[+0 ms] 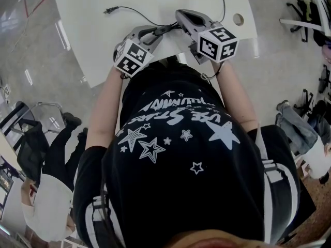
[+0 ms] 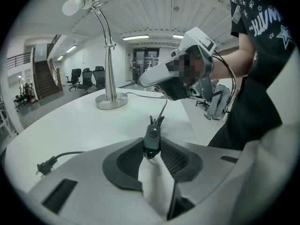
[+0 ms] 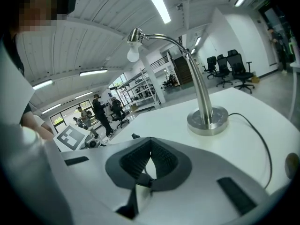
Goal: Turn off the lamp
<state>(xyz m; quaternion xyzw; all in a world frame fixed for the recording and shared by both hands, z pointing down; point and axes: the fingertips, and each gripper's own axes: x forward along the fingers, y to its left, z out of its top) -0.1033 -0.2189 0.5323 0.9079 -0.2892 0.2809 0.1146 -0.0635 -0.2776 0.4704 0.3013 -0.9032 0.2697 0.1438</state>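
Nearest, in the head view, a black shirt (image 1: 176, 190) printed with white stars is seen, and both forearms are stretched out to the edge of a white table (image 1: 103, 40). The left gripper (image 1: 159, 32) is held low over that edge, and its jaws are pinched on the small black switch (image 2: 151, 139) of the cord (image 2: 162, 110). In the left gripper view the switch is caught at the very tips, between the two dark pads (image 2: 126, 163), and a round button is shown on its upper face. Just beside it, the right gripper (image 3: 150, 142) is held with its jaws pressed together and nothing between them. In the left gripper view its tip is seen down by the cord, though whether it touches cannot be told. From the switch the cord is run two ways. One length is ended in a plug (image 1: 108, 10) that is laid loose on the table, and the other is led on to the lamp (image 2: 111, 69). The lamp is stood farther back on the table, well apart from both grippers, on a round metal base with a curved stem and a white bulb at the top. Whether the bulb is lit cannot be told. Beyond the table, office chairs (image 2: 86, 78) and stairs (image 2: 42, 76) are seen in a large hall.
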